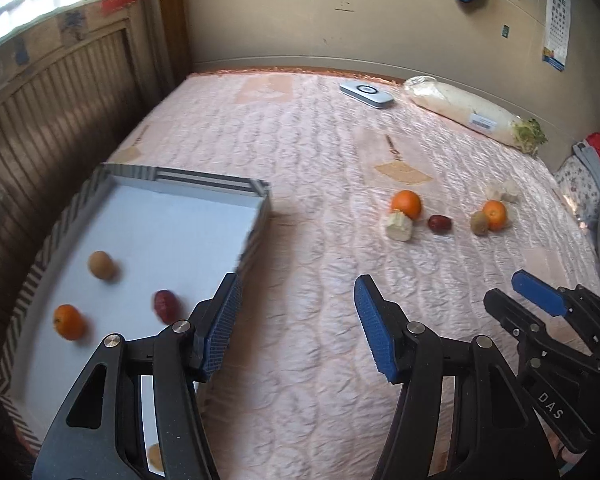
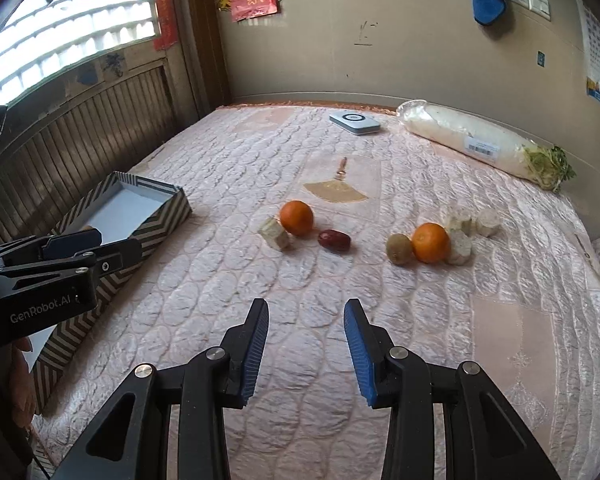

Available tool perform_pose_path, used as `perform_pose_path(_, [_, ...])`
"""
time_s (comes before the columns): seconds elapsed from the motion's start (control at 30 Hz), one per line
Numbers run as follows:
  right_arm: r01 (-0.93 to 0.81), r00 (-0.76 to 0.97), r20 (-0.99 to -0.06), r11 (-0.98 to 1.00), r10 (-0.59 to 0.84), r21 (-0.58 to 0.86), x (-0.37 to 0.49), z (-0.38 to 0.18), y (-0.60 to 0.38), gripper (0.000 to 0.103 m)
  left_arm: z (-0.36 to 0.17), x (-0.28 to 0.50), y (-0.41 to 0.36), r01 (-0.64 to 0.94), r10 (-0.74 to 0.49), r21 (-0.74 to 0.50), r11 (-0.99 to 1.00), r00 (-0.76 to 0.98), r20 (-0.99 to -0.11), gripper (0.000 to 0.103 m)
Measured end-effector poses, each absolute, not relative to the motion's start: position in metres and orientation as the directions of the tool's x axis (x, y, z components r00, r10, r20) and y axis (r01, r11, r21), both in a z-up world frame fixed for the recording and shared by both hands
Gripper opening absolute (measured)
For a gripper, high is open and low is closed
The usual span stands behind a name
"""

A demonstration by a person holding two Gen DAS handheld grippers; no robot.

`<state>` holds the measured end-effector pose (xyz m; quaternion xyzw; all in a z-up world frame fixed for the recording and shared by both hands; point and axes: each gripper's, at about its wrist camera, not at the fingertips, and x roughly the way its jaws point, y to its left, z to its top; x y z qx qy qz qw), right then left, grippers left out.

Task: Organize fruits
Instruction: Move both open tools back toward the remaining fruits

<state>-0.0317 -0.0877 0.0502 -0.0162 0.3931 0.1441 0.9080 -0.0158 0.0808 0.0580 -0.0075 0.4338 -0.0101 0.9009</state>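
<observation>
left wrist: left gripper [image 1: 296, 320] gapes empty beside the box [image 1: 188, 178], which holds three fruits: an orange [image 1: 69, 321], a date [image 1: 166, 305], a brown fruit [image 1: 101, 265] | right wrist: right gripper [image 2: 306, 348] empty, jaws apart; approach low toward two oranges [image 2: 296, 217], one date [image 2: 333, 239], one kiwi [image 2: 399, 248]; skip the pale chunks [image 2: 275, 233]

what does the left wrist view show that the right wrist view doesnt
Only the left wrist view shows the grey striped box's inside: an orange, a dark red fruit and a brown round fruit.

Only the right wrist view shows the cluster of pale cut chunks clearly, and a small key-like item.

Both show the pink quilted bed, two loose oranges, a red date, a kiwi, a wrapped white radish, both grippers empty.
</observation>
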Motion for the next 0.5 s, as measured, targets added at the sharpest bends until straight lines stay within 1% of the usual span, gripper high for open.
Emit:
perform_pose_path(0.07, [-0.264,0.648,-0.723,0.961,0.239,0.081,-0.030,0.048,-0.098,0.038,0.055,-0.008,0.072,0.037,-0.068,-0.057,0.998,0.607,-0.792,0.059])
perform_pose_path(0.27, [-0.240,0.645,-0.727,0.965,0.237,0.102,-0.022,0.046,-0.118,0.038,0.045,0.018,0.041,0.114,-0.107,-0.049,0.992,0.585,-0.804,0.059])
perform_pose_path(0.5, [-0.233,0.637,-0.731,0.965,0.244,0.119,-0.015,0.041,-0.126,0.038,0.030,0.050,0.017,0.156,-0.082,0.010,0.988,0.568,-0.819,0.059])
